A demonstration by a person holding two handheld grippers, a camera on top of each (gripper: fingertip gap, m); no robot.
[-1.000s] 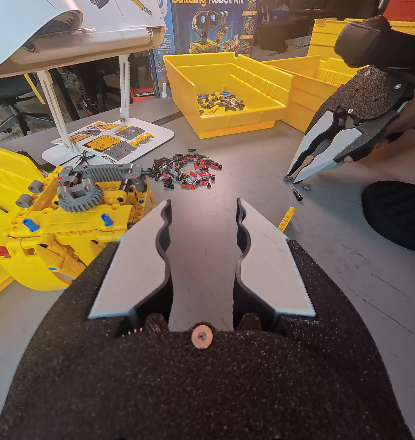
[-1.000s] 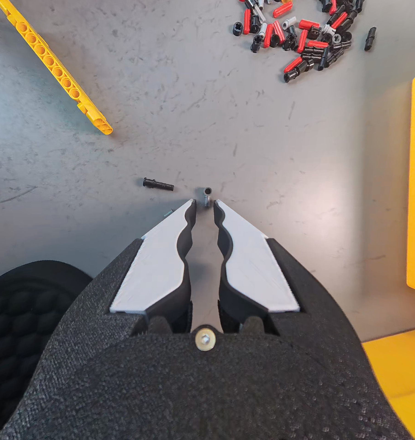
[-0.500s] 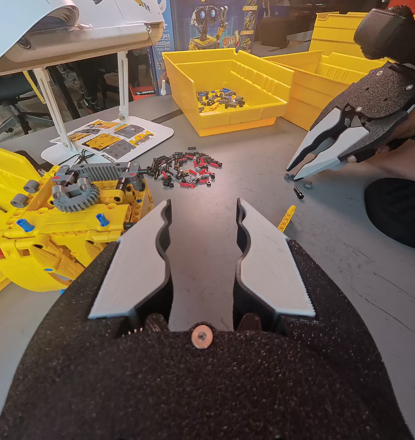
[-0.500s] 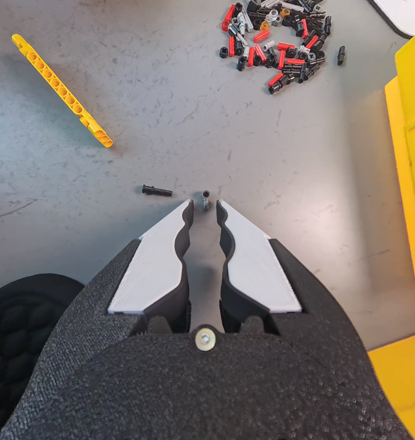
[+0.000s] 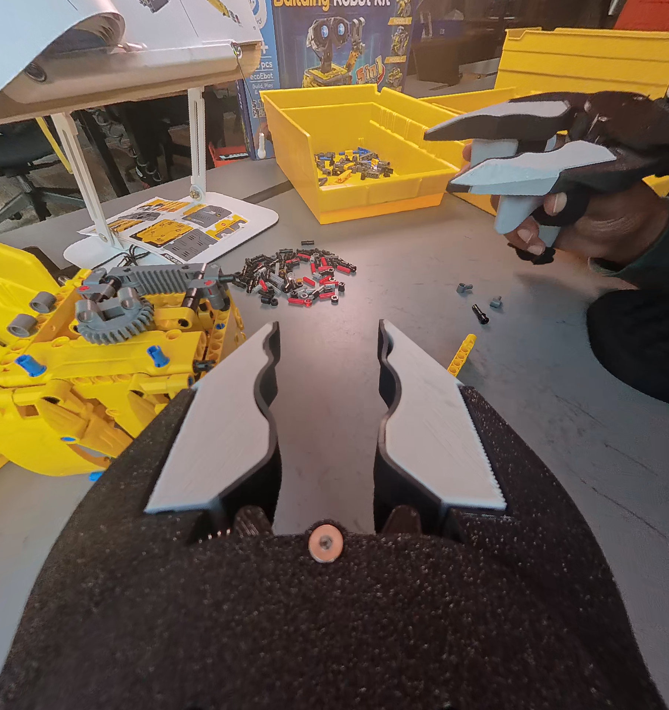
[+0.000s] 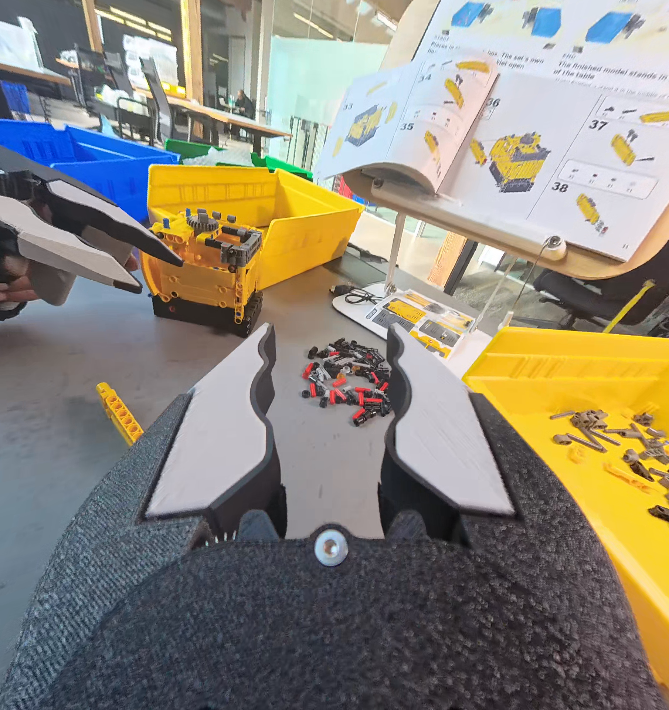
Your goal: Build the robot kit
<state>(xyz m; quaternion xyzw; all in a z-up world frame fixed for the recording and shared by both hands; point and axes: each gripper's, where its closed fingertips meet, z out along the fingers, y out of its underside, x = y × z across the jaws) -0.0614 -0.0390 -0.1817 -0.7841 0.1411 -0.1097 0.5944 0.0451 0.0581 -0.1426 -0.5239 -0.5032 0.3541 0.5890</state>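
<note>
My left claw (image 5: 327,338) hangs wide open over the grey surface (image 5: 517,442), nothing in it. My right claw (image 6: 331,338) is also spread wide and empty, raised off the surface and pointing at the pile of small black, red and grey pins (image 6: 346,380) — landmark for the rest.

Left of the pile in the left wrist view: the half-built yellow brick model (image 5: 95,357) with a grey gear on top, close beside my left claw. Behind the pile: white stand base with a printed sheet (image 5: 179,226), open instruction booklet (image 6: 517,126) propped above. Behind and right of the pile: yellow bin (image 5: 363,161) with small parts inside. Right of the pile, apart from it: two tiny grey bits and a black pin (image 5: 481,313) — loose on the surface. Nearer than those, a yellow holed beam (image 6: 120,413) lies flat.
</note>
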